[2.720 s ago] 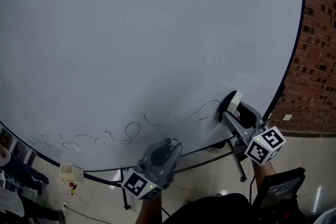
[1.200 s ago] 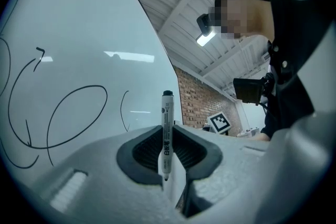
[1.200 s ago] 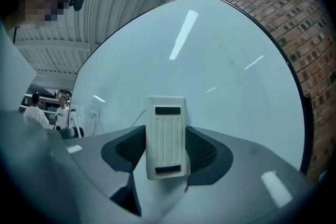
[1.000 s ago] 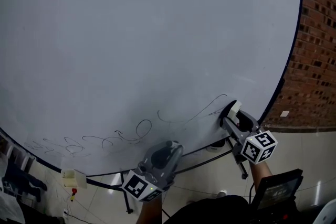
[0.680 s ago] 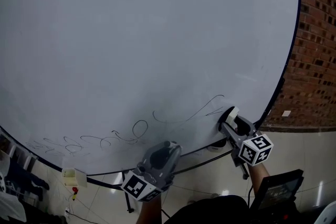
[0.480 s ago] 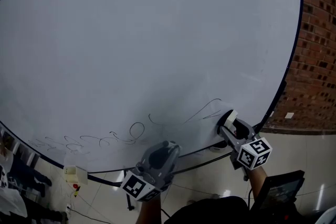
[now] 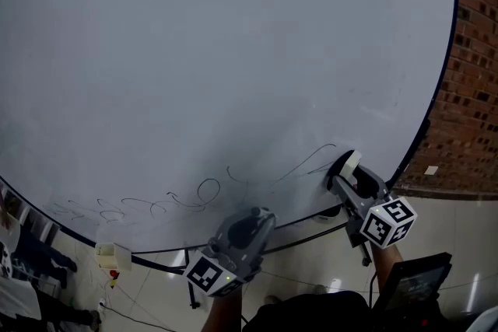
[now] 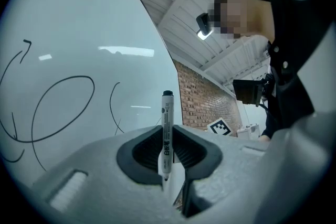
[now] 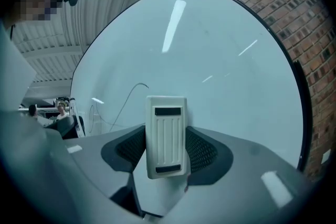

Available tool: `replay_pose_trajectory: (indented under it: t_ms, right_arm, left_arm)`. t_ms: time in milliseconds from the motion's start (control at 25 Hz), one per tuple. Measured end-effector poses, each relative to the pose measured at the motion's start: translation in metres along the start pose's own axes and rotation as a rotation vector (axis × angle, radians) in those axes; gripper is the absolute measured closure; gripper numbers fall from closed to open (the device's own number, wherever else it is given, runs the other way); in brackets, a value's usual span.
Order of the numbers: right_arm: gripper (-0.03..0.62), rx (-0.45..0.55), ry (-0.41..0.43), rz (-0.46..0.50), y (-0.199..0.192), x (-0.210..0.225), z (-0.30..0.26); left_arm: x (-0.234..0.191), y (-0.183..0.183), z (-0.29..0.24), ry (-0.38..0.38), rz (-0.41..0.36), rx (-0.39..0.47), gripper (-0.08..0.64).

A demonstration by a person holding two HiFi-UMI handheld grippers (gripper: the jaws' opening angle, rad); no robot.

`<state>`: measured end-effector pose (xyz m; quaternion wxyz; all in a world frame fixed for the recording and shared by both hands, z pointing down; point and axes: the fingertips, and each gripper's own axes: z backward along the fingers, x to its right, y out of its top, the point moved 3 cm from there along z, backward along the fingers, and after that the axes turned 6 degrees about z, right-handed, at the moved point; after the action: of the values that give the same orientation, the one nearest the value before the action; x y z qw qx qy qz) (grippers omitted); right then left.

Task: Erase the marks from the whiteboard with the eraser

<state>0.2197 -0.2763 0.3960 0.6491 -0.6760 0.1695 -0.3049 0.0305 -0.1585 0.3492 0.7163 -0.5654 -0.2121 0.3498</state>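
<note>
The whiteboard (image 7: 233, 50) fills the head view, and thin black marks (image 7: 194, 194) run along its lower edge from left to right. My right gripper (image 7: 345, 167) is shut on the white eraser (image 7: 348, 162), which rests against the board at the right end of the marks (image 7: 315, 161). In the right gripper view the eraser (image 9: 166, 135) stands upright between the jaws with the board (image 9: 210, 60) behind it. My left gripper (image 7: 250, 220) hangs below the board's edge, shut on a black-capped marker (image 8: 166, 131). Curved marks (image 8: 58, 107) show on the board there.
A brick wall (image 7: 475, 89) stands to the right of the board. A small white box (image 7: 110, 255) sits on the board's lower frame at the left. The board's stand legs (image 7: 354, 241) reach the tiled floor (image 7: 451, 245). A dark screen (image 7: 408, 276) is at the lower right.
The right gripper with the eraser has shifted slightly up and right along the board's lower right part, staying at the end of the marks. The left gripper has hardly moved.
</note>
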Motion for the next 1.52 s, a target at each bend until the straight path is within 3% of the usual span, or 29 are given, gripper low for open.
replay_pose_trajectory:
  t_ms: [280,400,560,920,1040,1320,1520]
  right_arm:
    - [0.353,0.127,-0.009,0.125,0.116,-0.047,-0.009]
    - [0.353,0.152,-0.028,0.17,0.134,-0.06,-0.012]
    - [0.353,0.151,-0.028,0.134,0.11,-0.052,-0.011]
    - [0.353,-0.008,-0.032,0.048,-0.027,-0.013,-0.006]
    - [0.353,-0.049,-0.047,0.032,-0.054,-0.005,-0.005]
    - [0.353,-0.055,-0.062,-0.022,-0.059,-0.005,-0.004]
    - [0.353,-0.001,-0.06,0.011,-0.011,-0.02,-0.008]
  left_arm:
    - [-0.015,0.017,0.022,-0.039,-0.004,0.045,0.503]
    - [-0.019,0.021,0.028,-0.041,-0.005,0.05,0.503]
    - [-0.025,0.021,0.031,-0.045,-0.002,0.043,0.503]
    - [-0.024,0.017,0.023,-0.066,0.004,0.021,0.503]
    - [-0.024,0.017,0.021,-0.068,0.001,0.016,0.503]
    - [-0.023,0.017,0.02,-0.069,-0.002,0.012,0.503]
    - [-0.024,0.018,0.024,-0.064,-0.006,0.02,0.503]
